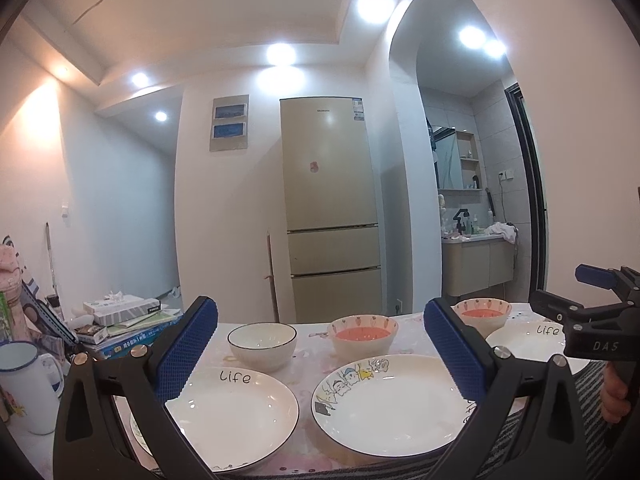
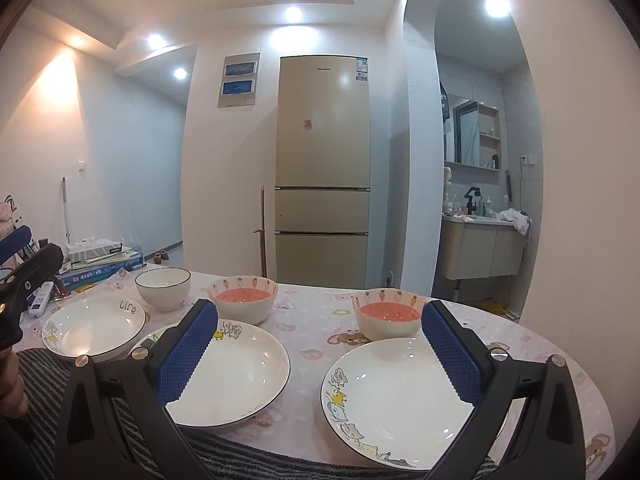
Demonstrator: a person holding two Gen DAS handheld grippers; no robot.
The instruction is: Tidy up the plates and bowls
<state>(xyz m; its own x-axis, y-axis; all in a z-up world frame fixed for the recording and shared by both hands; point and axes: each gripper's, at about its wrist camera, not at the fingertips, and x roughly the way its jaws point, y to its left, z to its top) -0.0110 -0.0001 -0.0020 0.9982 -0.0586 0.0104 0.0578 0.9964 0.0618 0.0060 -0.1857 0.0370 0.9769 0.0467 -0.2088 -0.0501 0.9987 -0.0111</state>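
Nothing is gathered yet: three white ceramic plates (image 2: 396,396) line the tabletop (image 2: 532,344) near edge, three bowls (image 2: 242,298) behind them. Left hand-held gripper (image 1: 320,350) and right hand-held gripper (image 2: 320,350) both gape wide, empty. Next, likely close on one plate's rim.

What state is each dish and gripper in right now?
left gripper: open, empty, above the table
right gripper: open, empty
"Life" plate: upright, empty, on the table
middle plate: upright, empty
right plate: upright, empty
white bowl: upright, not stacked
left carrot bowl: upright, orange inside
right carrot bowl: upright, orange inside, apart from the other
fridge: closed
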